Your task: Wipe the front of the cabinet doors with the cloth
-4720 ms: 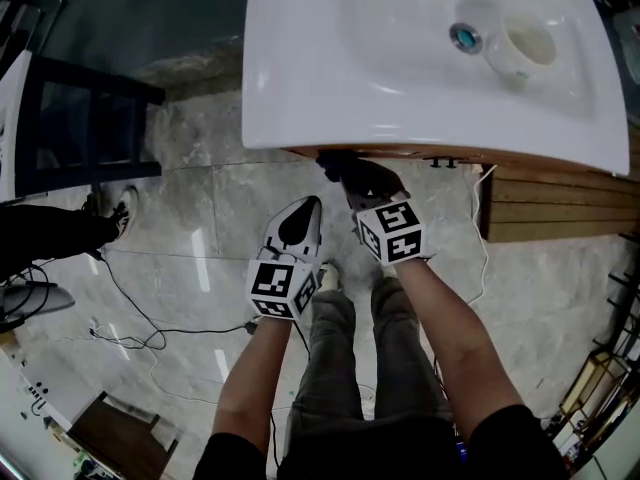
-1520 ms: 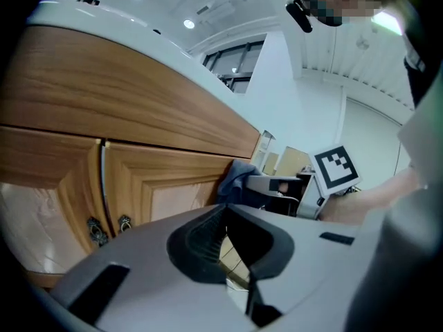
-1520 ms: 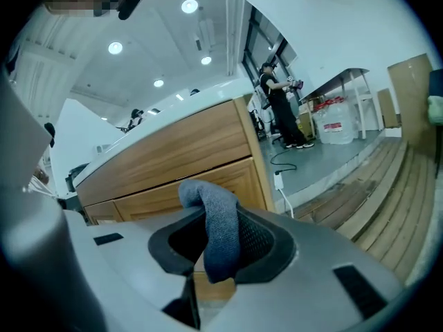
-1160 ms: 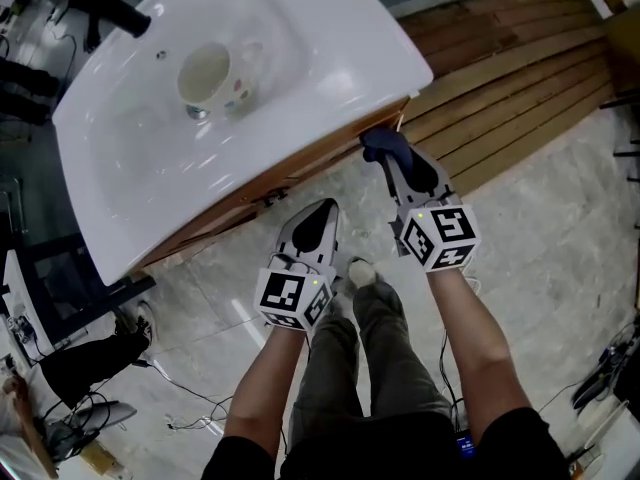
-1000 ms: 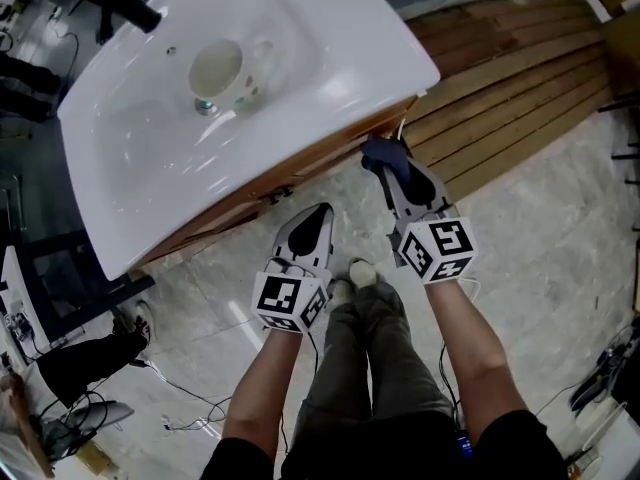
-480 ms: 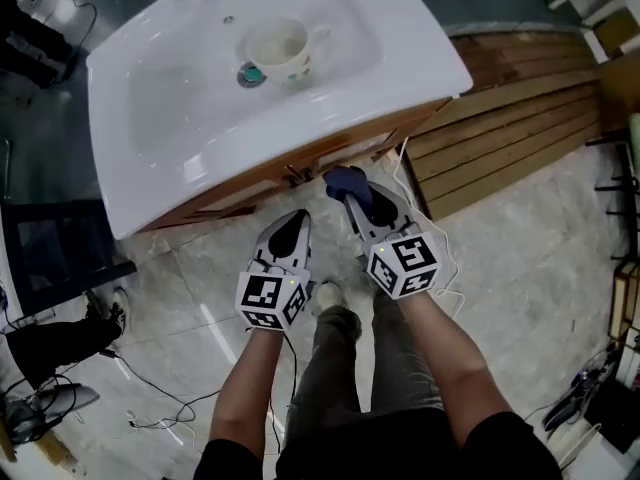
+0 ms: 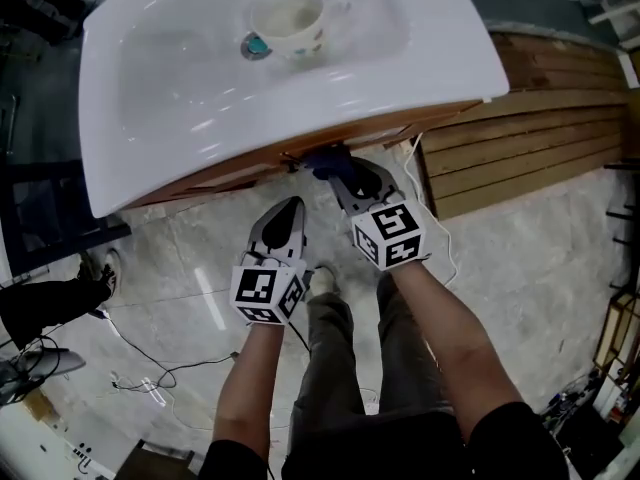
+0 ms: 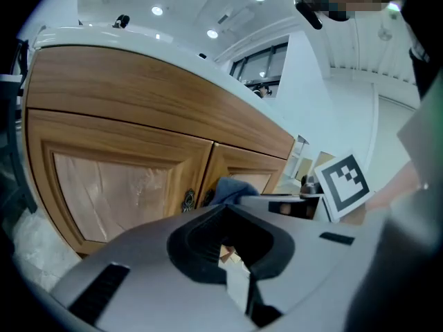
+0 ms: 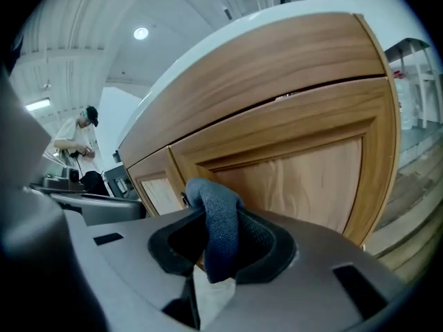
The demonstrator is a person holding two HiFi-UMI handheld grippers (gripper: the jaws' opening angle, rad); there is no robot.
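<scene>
Right gripper [image 7: 348, 173] pinching the blue cloth [image 9: 220, 227], cloth bunched close to the cabinet doors [image 9: 304, 178] near their middle seam, under the white basin [image 7: 180, 98], left gripper [image 7: 285, 213] pressed together on nothing, short of the doors

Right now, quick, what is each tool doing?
Left tool: closed, holding nothing.
Right tool: closed on the blue cloth.

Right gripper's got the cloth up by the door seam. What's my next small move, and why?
Probably press the cloth flat onto the right door and sweep away from the seam. The right gripper is shut on the cloth, whose tip sits near the handles. I can't tell whether it touches wood, and that panel lies just beside it.
</scene>
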